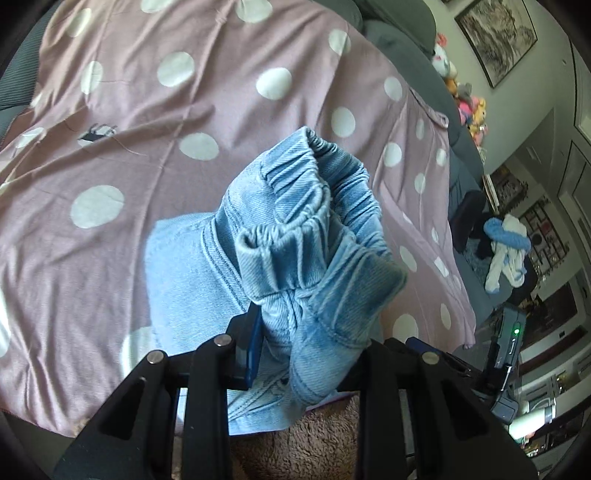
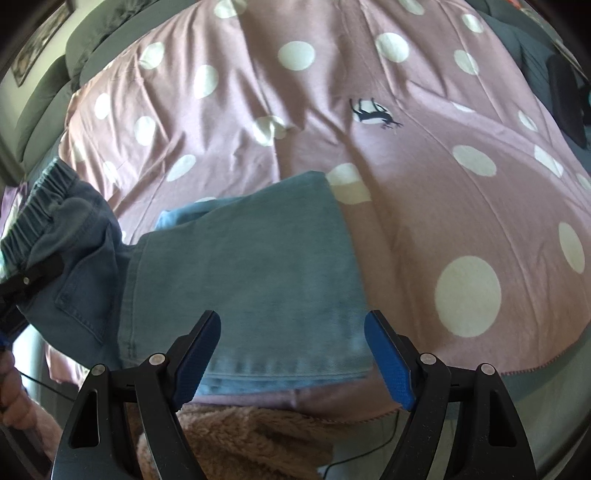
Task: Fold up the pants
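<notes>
Daylight is soft and even, brightest at the room's far right wall. Both fisheye views bow strongly and darken to black at the corners. The pink spotted sheet shows gentle crease shadows; the pants hem is slightly motion-blurred.

I am in a lived-in home, in a bedroom or sitting room. A pink polka-dot sheet covers the soft surface before me, with grey cushions behind it, a heap of plush toys, a framed picture on the wall, and laundry lying about.
</notes>
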A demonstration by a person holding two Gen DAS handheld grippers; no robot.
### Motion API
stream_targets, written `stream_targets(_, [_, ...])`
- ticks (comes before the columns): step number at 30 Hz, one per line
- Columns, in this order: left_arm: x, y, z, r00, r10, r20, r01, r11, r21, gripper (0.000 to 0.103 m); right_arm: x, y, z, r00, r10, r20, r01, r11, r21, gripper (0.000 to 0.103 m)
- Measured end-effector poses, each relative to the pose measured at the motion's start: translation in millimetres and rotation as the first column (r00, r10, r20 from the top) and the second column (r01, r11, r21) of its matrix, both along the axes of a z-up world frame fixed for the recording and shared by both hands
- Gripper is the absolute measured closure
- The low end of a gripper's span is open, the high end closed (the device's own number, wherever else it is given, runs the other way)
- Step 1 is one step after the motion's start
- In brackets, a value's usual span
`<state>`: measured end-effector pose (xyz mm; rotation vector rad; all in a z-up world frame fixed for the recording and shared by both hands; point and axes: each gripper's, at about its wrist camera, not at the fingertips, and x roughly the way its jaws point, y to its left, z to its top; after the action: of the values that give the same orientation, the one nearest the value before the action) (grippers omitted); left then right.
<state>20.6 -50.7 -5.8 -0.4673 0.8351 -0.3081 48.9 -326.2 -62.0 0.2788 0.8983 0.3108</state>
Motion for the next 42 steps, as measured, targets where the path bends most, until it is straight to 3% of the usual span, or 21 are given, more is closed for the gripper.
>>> stream_targets(3, [10.6,-16.3,-13.3,0.998,-0.042,-0.047,0.043,0.999,0.007,0.076,-0.4,-5.3,-3.1,1.0,-0.013,-0.007,0.013,1.0,0.004,0.023])
stream_targets(7, [22.0,-36.2,-28.9,0.995,-0.058,-0.08,0.065,0.994,0.087,0.073,-0.8,-12.7,-8.4,0.999,-0.028,-0.019,0.028,1.0,0.013,0.023])
stream_targets(11, [28.6,-41.7,-36.8,0.993,-0.071,-0.098,0.081,0.992,0.1,0.067,-1.4,-20.1,-12.9,0.998,-0.044,-0.032,0.045,0.999,0.02,0.023])
stream_targets(14, [24.0,-39.0,-32.4,0.992,-0.091,-0.093,0.099,0.991,0.085,0.053,-1.9,-23.9,-13.5,0.998,-0.052,-0.037,0.053,0.998,0.025,0.023])
stream_targets(16, [19.5,-33.1,-29.0,0.988,-0.103,-0.112,0.108,0.993,0.047,0.032,-2.7,-25.9,-11.2,0.998,-0.054,-0.03,0.055,0.998,0.026,0.023])
stream_targets(19, [8.5,-21.1,-23.3,0.987,-0.104,-0.125,0.108,0.994,0.02,0.029,-2.7,-26.8,-5.5,0.999,-0.049,-0.016,0.05,0.998,0.039,0.023])
stream_targets(25, [-15.3,20.4,-9.4,0.995,0.046,-0.09,-0.039,0.996,0.074,0.016,6.5,-12.6,14.8,1.0,-0.004,0.02,0.003,0.999,0.045,0.018])
stream_targets(27, [-19.4,35.5,-8.0,0.991,0.096,-0.096,-0.088,0.992,0.086,0.015,9.5,-3.3,27.3,0.998,0.037,0.047,-0.04,0.997,0.063,0.016])
stream_targets(30, [-23.7,55.5,-10.8,0.979,0.169,-0.115,-0.159,0.983,0.092,0.015,16.8,16.4,46.4,0.989,0.116,0.087,-0.123,0.988,0.09,0.004])
stream_targets(32, [-25.7,63.8,-13.7,0.97,0.199,-0.136,-0.188,0.978,0.09,0.015,24.5,30.8,51.3,0.983,0.161,0.094,-0.17,0.98,0.103,0.003])
stream_targets(42, [-39.3,75.4,-20.8,0.957,0.236,-0.166,-0.216,0.967,0.132,0.015,61.1,92.0,9.1,0.948,0.303,-0.096,-0.29,0.948,0.127,0.003])
